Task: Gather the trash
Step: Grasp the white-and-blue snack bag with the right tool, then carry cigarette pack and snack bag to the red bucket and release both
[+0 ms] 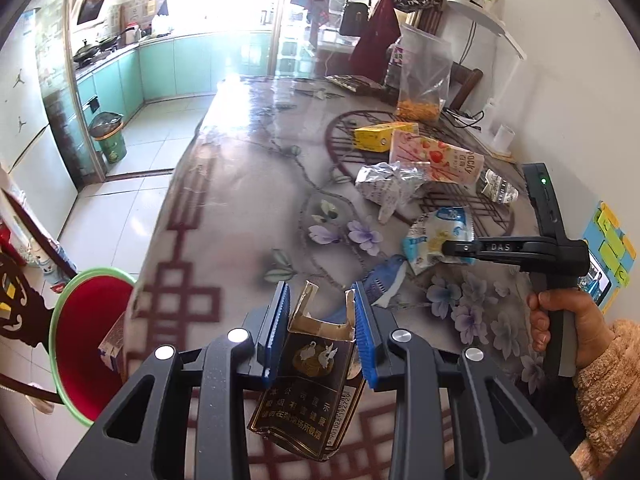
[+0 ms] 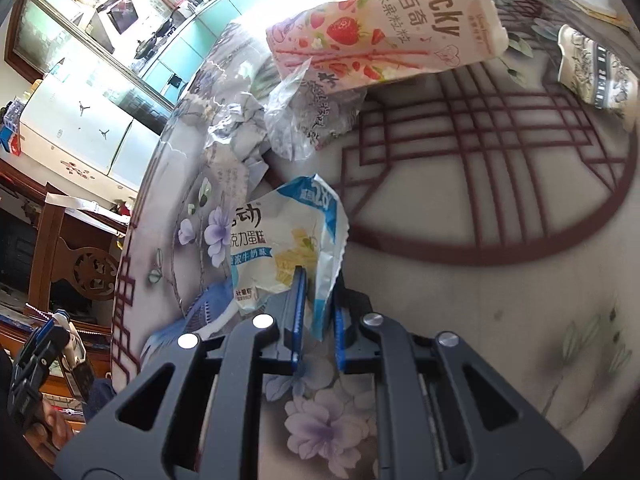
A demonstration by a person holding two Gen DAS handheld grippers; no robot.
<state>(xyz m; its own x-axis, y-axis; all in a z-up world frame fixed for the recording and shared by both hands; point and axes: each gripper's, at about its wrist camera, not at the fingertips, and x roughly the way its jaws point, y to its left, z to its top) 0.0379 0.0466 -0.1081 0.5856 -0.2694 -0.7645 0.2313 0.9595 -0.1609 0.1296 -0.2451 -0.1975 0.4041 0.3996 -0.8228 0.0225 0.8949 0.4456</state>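
Observation:
My left gripper (image 1: 318, 300) is shut on a dark opened cigarette pack (image 1: 310, 384), held over the table's near edge. A red bin with a green rim (image 1: 86, 344) stands below at the left. My right gripper (image 2: 318, 296) is shut on the edge of a blue-and-white cake wrapper (image 2: 280, 240) lying on the table; the wrapper also shows in the left wrist view (image 1: 434, 236). A pink Pocky box (image 2: 384, 32), a crumpled clear wrapper (image 2: 308, 116) and a crumpled foil wrapper (image 1: 386, 184) lie beyond it.
The flowered table (image 1: 248, 200) also holds a yellow box (image 1: 380, 136), a bag with orange snacks (image 1: 424, 76) and a small patterned wrapper (image 2: 596, 72). A wooden chair (image 1: 24, 308) stands at the left by the bin. A green bin (image 1: 108, 136) is on the kitchen floor.

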